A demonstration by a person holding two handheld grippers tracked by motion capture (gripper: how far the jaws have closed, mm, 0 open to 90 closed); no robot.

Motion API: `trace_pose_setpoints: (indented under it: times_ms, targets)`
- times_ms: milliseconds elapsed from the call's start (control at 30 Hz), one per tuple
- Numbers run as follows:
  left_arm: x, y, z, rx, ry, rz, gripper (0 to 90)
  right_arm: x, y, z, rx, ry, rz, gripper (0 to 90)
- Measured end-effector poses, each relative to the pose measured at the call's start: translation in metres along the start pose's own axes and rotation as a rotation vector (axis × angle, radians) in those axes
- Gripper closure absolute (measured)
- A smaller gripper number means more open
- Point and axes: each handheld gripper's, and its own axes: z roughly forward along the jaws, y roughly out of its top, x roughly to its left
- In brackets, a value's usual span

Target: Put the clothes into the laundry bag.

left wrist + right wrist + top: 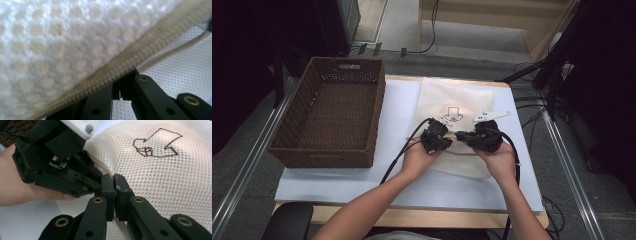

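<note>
Left tongs: jaws pressed together on the bag's zipper edge, seen in the left gripper view.
Right tongs: jaws closed on the same mesh edge, tips almost touching the left tongs.
Bag: cream mesh with a brown arrow mark, lying flat just beyond both tongs.
Surface: white sheet over a wooden table.
Basket: brown wicker, left of the left tongs, well apart.
Room: grey floor, cables, dark stands far off.
Unclear: the zipper pull cannot be made out; the bag's contents are hidden.
</note>
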Motion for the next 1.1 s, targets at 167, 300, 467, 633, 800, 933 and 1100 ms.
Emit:
trace_pose_setpoints:
  times_ms: [167,300,467,633,800,933,1100]
  targets:
    - [0.003,0.005,0.004,0.004,-0.002,-0.011,89.0,0.0,0.0,0.001,0.003,0.001,0.002,89.1]
    - [0.004,0.009,0.005,-0.002,0.004,-0.019,89.0,0.0,0.0,0.001,0.003,-0.002,0.006,89.1]
    - [0.006,0.012,0.01,-0.01,0.016,-0.013,88.6,-0.002,-0.001,0.002,0.008,-0.003,0.01,89.1]
    - [0.008,0.016,0.015,-0.023,0.034,0.002,88.6,-0.004,-0.001,0.003,0.009,-0.006,0.02,89.1]
    - [0.009,0.016,0.024,-0.037,0.037,-0.013,88.6,-0.006,-0.002,0.005,0.013,-0.003,0.023,89.1]
    - [0.012,0.018,0.026,-0.042,0.033,-0.027,88.6,-0.005,-0.002,0.006,0.015,-0.005,0.022,89.2]
    - [0.01,0.018,0.023,-0.034,0.024,-0.029,85.1,-0.006,-0.002,0.007,0.013,-0.009,0.025,89.2]
